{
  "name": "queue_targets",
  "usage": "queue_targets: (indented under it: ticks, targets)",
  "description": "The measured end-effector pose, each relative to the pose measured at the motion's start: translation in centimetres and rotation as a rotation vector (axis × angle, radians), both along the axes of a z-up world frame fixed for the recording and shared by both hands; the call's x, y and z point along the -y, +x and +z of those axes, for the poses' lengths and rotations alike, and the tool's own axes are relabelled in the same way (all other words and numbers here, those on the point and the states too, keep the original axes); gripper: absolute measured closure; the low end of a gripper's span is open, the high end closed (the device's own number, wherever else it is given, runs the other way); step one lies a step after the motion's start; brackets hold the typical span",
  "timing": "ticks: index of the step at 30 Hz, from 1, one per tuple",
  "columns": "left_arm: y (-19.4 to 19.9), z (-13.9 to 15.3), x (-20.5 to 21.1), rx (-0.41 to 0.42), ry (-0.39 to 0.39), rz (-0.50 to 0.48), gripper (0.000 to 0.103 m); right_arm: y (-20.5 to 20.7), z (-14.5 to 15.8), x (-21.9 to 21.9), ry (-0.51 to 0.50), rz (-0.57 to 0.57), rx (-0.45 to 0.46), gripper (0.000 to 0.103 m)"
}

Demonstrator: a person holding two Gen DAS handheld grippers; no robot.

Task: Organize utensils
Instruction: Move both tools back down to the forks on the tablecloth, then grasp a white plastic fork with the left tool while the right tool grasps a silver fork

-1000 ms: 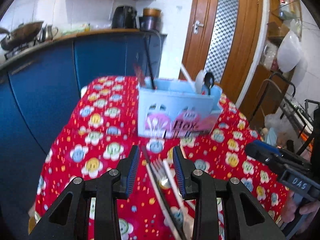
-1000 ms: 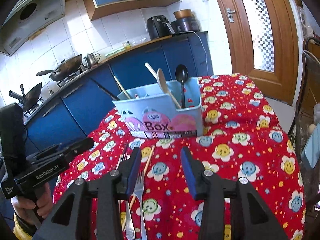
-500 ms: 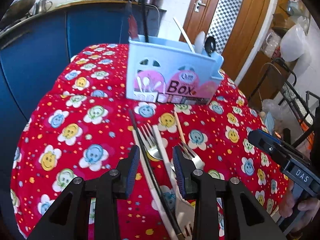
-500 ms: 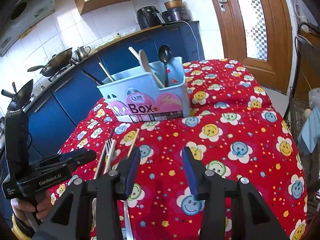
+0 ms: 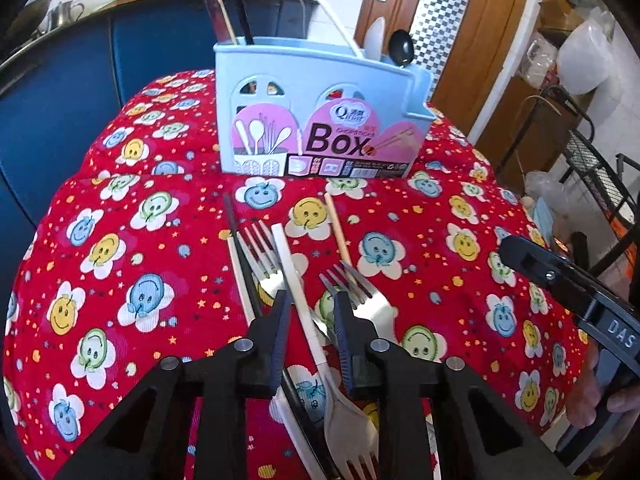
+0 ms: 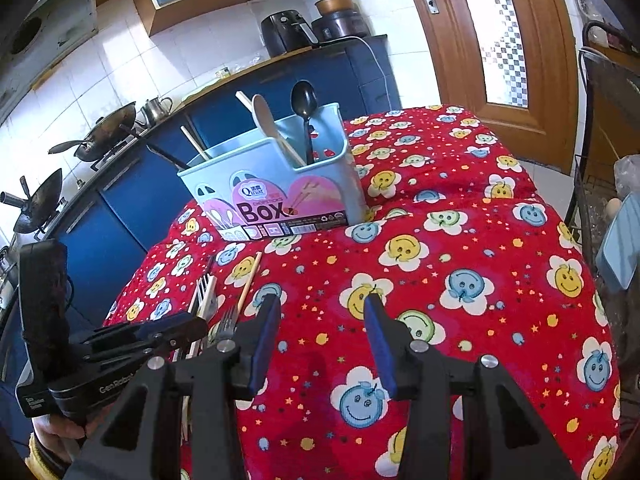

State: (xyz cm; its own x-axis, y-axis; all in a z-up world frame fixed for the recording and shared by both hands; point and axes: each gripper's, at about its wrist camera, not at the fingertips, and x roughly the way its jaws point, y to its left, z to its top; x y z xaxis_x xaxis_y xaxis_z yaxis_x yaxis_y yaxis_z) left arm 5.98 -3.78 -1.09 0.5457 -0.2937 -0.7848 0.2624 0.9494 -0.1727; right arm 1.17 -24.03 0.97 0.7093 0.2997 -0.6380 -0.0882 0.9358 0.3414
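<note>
The left gripper [image 5: 308, 304] is sinking lower than a second ago, its fingers [image 5: 280, 320] closing around the white chopstick [image 5: 292, 272] lying between them (not yet pinched). Forks [image 5: 260, 256] are lying just outside either finger; the blue utensil box [image 5: 320, 120] is standing ahead. The right gripper [image 6: 320, 320] is hovering with fingers apart over bare red cloth [image 6: 460, 248].

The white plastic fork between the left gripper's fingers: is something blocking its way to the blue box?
Nothing visible blocks it. The left gripper is closing around the white plastic fork; the pads are not yet touching it. Only open tablecloth lies before the blue box.
</note>
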Motion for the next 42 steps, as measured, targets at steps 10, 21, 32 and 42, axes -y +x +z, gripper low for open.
queue_targets:
  ticks: [10,21,32,42]
  targets:
    - [0.2,-0.4,-0.2,-0.022,-0.053,0.013,0.095,0.1,-0.3,0.4,0.005,-0.005,-0.008,0.057]
    - [-0.8,2.5,-2.4,0.07,-0.156,0.033,0.097,0.2,-0.2,-1.5,-0.025,0.043,-0.023,0.057]
    - [-1.8,5.7,-7.2,0.238,-0.16,0.159,0.097,0.5,-0.7,-4.4,-0.044,0.124,-0.066,0.057]
    - [-2.6,6.0,-9.7,0.296,-0.143,0.216,0.097,1.3,-2.3,-7.8,-0.089,0.21,-0.146,0.057]
